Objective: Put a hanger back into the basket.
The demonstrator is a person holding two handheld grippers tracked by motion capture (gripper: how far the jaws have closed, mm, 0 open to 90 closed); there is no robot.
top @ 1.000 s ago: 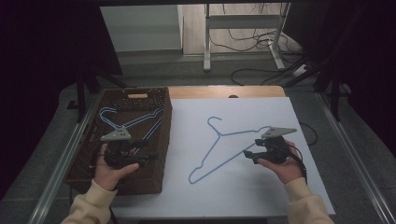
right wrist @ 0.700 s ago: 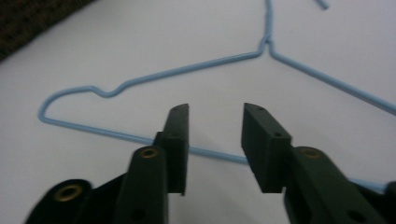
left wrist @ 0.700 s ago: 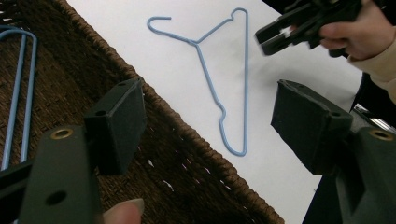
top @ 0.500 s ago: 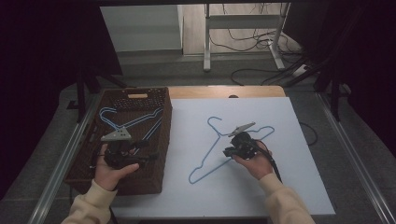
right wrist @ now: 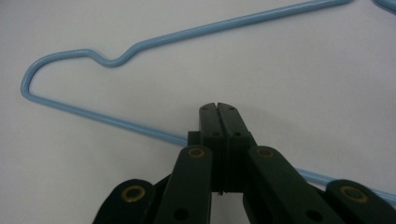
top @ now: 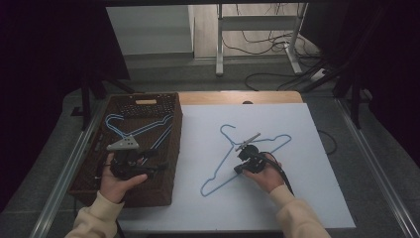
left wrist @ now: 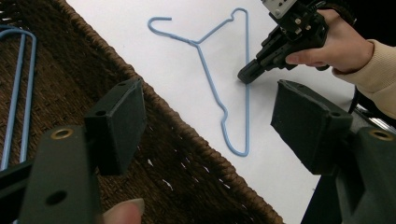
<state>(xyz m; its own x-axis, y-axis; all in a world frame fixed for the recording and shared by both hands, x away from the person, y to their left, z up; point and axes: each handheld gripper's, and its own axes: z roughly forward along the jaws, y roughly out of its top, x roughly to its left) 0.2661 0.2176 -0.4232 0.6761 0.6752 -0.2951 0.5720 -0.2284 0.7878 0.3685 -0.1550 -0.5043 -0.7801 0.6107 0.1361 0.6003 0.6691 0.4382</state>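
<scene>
Jaws clamped on the blue hanger's bottom wire.

My right gripper (top: 238,167) has just closed its jaws tight on the blue hanger (top: 225,148), which lies flat on the white table (top: 307,198). My left gripper (top: 153,161) hovers over the wicker basket (top: 163,191), jaws wide apart, holding nothing.

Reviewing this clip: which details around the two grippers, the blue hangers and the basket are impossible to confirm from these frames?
- Right gripper view: the shut right gripper covers the bottom bar of the blue hanger on the sheet; whether the pads pinch it is hidden.
- Left gripper view: the hanger in the basket is cut off by the left edge.
- High view: the left gripper hides the wicker basket floor beneath it; small contents are too dark to tell.
</scene>
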